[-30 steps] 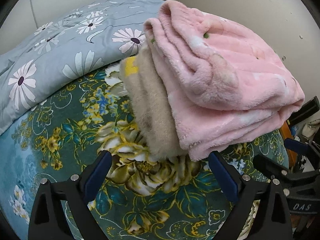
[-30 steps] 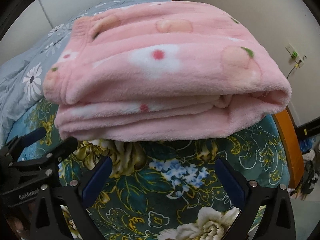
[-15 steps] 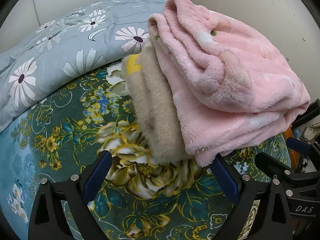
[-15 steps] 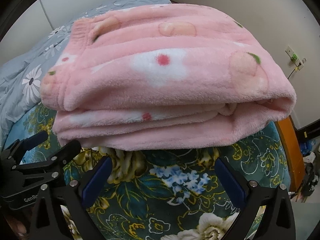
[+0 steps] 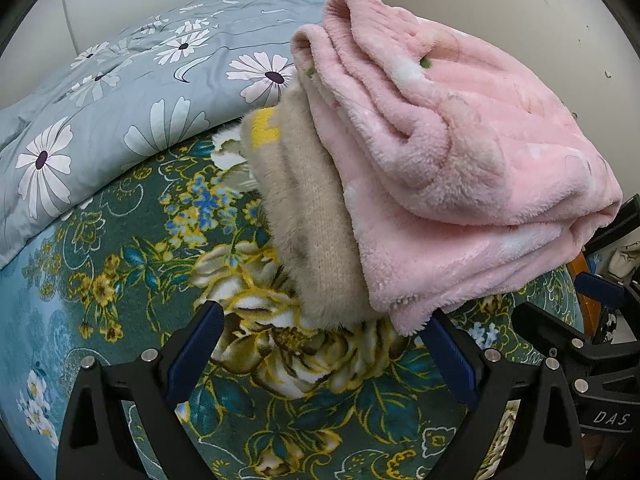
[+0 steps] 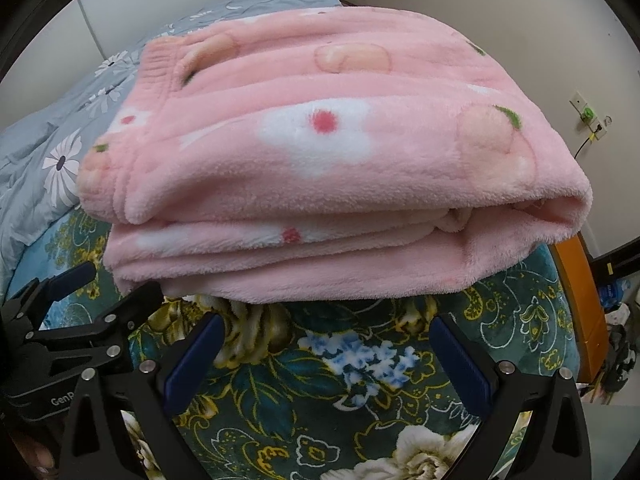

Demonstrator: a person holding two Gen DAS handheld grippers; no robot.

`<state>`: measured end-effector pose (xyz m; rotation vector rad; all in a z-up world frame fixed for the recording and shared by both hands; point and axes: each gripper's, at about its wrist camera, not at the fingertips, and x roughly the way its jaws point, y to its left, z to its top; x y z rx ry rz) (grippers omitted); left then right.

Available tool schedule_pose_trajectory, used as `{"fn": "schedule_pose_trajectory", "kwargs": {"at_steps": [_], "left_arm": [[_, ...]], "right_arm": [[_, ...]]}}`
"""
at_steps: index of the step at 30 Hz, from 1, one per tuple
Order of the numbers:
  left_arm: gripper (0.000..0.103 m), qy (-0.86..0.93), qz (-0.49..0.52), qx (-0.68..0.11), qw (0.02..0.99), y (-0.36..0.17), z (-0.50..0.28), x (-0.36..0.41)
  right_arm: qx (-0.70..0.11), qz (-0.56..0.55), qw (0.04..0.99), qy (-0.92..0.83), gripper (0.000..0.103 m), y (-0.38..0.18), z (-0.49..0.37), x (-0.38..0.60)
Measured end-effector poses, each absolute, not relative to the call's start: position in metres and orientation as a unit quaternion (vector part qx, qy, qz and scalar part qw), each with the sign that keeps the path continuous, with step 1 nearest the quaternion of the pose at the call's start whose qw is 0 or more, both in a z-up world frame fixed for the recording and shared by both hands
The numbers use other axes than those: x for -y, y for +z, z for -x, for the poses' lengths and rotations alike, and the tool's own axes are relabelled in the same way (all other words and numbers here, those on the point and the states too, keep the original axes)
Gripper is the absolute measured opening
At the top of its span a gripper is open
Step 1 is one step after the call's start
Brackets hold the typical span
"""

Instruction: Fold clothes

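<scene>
Your jaws stand wide apart and empty on both the left gripper point(image 5: 320, 356) and right gripper point(image 6: 326, 360), squared up just short of the folded pink fleece point(image 6: 320, 152) stacked on the beige knit point(image 5: 312, 216) near the bed point(image 6: 512, 320) edge, seemingly finished.

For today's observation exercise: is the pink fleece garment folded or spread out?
Folded. The pink fleece garment lies in stacked layers with a rounded fold edge, atop a beige garment.
</scene>
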<state>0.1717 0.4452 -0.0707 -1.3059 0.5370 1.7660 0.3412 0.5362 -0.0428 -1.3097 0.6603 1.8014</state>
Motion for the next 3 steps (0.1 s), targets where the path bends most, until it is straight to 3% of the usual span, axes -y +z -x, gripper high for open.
{"fn": "schedule_pose_trajectory", "kwargs": {"at_steps": [3], "left_arm": [[0.097,0.707,0.523,-0.214,0.425,-0.0704,-0.1704,-0.4461]], "right_arm": [[-0.263,0.517,0.398,0.71,0.103,-0.0429,-0.3412,-0.536]]}}
